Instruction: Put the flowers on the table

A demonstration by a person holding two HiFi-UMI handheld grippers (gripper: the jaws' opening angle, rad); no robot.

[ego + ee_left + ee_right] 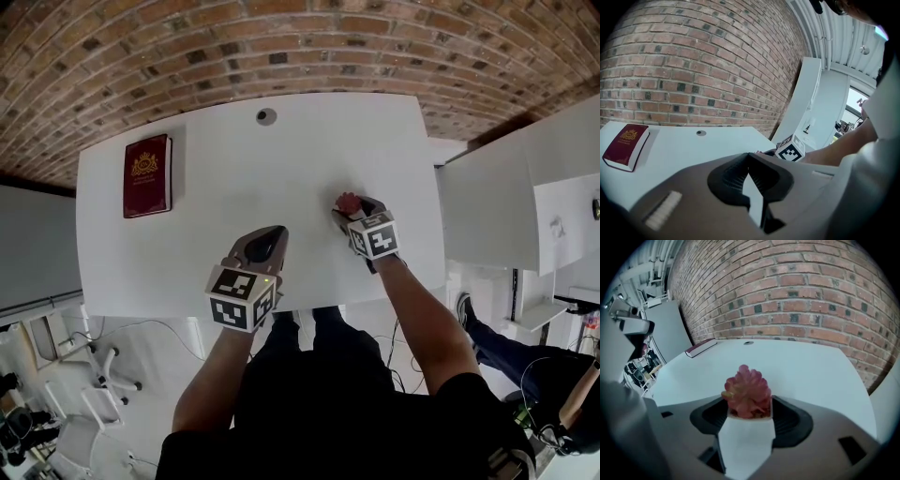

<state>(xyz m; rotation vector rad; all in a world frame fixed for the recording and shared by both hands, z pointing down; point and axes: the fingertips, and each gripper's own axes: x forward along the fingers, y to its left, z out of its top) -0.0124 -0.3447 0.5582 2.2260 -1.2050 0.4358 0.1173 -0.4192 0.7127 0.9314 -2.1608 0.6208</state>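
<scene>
1. The right tool (749, 414) was closed on the flowers (747, 392), a small cluster of pink-red blooms in a white pot (746, 439). Its two dark jaws pressed the pot from either side.
2. In the head view the flowers (348, 202) sat at the tip of the right tool (350, 210), over the right front part of the white bench (225, 187). No view showed whether the pot's base touched the bench top or hung just above it.
3. The blooms stood upright, rising above the jaws in the right gripper view.
4. The left tool (749, 159) had its jaw tips together with nothing between them. Only the white bench top showed through the gap lower down.
5. In the head view the left tool (266, 246) was over the front edge of the bench, to the left of the right tool and apart from it.
6. A dark red book (147, 175) with a gold crest lay flat near the bench's left side, well apart from both tools.
7. A small round hole (266, 116) sat in the bench near its far edge.
8. A brick wall (281, 47) ran behind the bench.
9. The right tool's marker cube (791, 151) showed in the left gripper view, past the left tool's jaws.
</scene>
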